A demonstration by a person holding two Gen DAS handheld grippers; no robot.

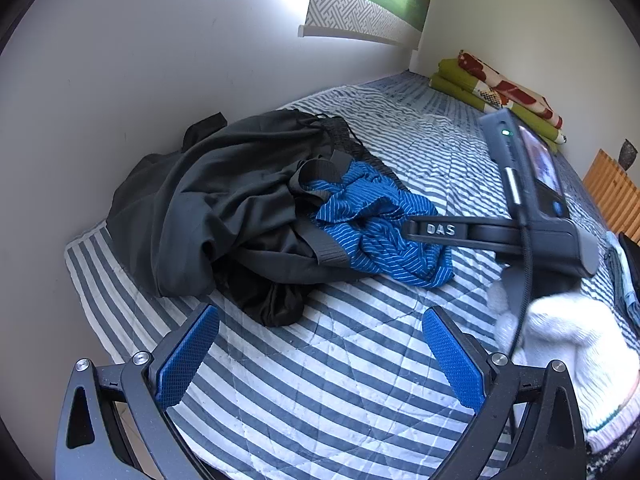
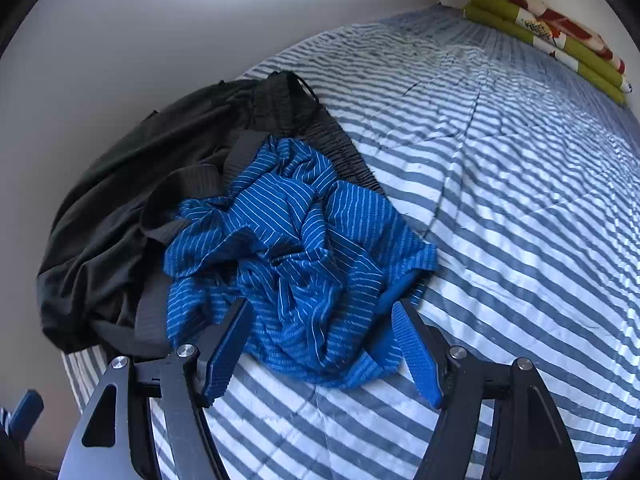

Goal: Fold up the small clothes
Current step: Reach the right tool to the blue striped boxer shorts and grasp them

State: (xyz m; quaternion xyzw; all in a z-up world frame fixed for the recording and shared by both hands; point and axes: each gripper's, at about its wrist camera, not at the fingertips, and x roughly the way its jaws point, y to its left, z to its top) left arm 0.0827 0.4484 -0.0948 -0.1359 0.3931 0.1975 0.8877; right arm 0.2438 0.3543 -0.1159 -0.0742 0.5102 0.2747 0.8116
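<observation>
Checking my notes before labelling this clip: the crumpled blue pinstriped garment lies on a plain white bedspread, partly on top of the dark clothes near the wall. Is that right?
Not quite. The bedspread is not plain white: it is grey-and-white striped, as the right wrist view shows clearly. The rest holds: the crumpled blue pinstriped garment lies on it, partly on top of the dark clothes near the wall.

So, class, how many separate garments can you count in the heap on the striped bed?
2: a blue striped garment on the heap's near side, and black clothing behind it by the wall, which may be several pieces bunched together.
</observation>
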